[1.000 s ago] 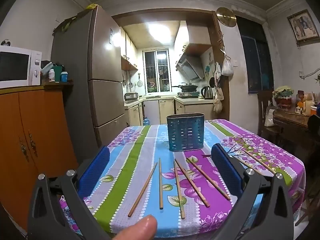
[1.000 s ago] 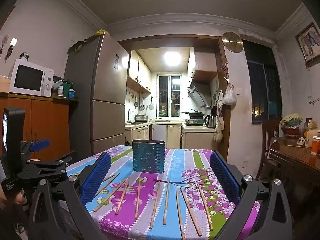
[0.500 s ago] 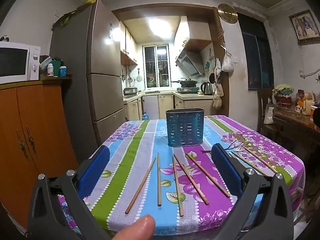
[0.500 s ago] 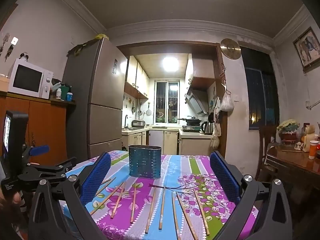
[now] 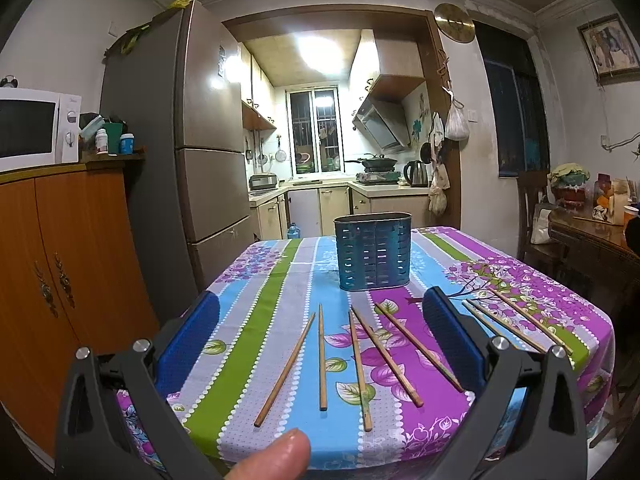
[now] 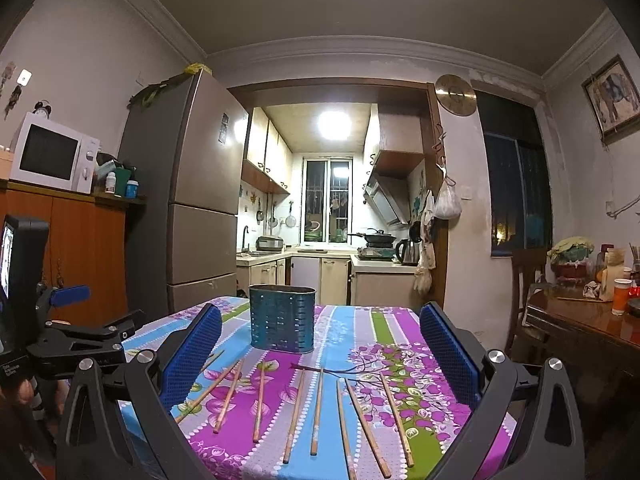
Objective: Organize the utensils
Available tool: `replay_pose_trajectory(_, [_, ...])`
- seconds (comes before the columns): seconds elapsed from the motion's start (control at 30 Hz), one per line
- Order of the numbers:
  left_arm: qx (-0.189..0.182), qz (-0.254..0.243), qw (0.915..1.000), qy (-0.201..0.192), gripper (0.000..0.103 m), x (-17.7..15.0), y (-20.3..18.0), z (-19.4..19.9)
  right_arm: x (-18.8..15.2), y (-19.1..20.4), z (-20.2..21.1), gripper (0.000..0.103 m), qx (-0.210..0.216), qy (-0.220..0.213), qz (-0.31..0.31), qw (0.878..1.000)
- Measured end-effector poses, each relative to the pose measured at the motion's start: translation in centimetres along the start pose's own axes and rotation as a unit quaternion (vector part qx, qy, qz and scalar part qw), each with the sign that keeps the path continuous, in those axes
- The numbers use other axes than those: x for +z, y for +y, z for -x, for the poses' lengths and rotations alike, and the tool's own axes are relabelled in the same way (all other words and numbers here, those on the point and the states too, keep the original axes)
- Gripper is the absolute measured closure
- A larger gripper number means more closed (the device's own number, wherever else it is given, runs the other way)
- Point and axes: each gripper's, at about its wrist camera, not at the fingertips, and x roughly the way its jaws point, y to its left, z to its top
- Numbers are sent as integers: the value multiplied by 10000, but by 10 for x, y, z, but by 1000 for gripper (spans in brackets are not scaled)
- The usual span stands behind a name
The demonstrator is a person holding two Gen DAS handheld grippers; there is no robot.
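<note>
A lived-in home: a dining room opening onto a small kitchen. At frame centre stand the stove (image 5: 376, 176), kettle (image 5: 416, 173) and range hood (image 5: 380, 128); a tall refrigerator (image 5: 192, 140) and microwave (image 5: 36, 128) fill the left, a framed picture (image 5: 610, 50) hangs upper right.

Nothing stands above the chopsticks (image 5: 321, 356) lying in front of the blue perforated utensil holder (image 5: 373, 252), the only upright obstacle on the tablecloth (image 5: 256, 320); bare cloth flanks the holder.
</note>
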Motion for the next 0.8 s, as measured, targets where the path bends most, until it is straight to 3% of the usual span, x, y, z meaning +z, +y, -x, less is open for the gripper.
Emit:
replay_pose_trajectory(0.2, [-50,80,9999,-106,5,2,1,2,-2,1,-3,4,14,56,21,10000])
replay_pose_trajectory(0.5, [212,19,9998,2,5,3,2,0,-5,-2,-6,4,184,128,-66,9997])
replay_pose_trajectory(0.8, [150,-4,9999,5,5,8,8,-2,-10,-2,-12,4,308,153,-112,9993])
